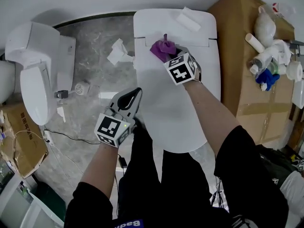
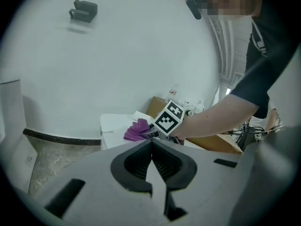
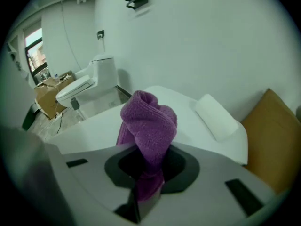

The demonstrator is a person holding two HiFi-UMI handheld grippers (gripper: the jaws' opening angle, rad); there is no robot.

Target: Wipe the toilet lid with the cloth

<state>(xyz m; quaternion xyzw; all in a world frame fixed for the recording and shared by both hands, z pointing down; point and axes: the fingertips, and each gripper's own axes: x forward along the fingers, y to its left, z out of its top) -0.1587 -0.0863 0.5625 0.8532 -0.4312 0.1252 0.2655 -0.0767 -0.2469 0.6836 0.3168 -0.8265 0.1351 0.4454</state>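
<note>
Right gripper (image 1: pixel 170 55), clamped on the bunched cloth (image 1: pixel 162 48), holds it at upper centre over the rear of the lid (image 1: pixel 175 108), seemingly to start wiping there, while the left gripper (image 1: pixel 136 94), jaws together and empty, hangs beside the lid's left edge, out of the way.

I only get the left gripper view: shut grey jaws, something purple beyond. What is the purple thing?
Observer: A cloth, bunched and pinched in the right gripper, per the right gripper view.
Visitor: Where is it?
Observer: The head view shows it over the back of the closed toilet lid.
Visitor: And my gripper?
Observer: The left gripper hangs empty by the lid's left edge.
</note>
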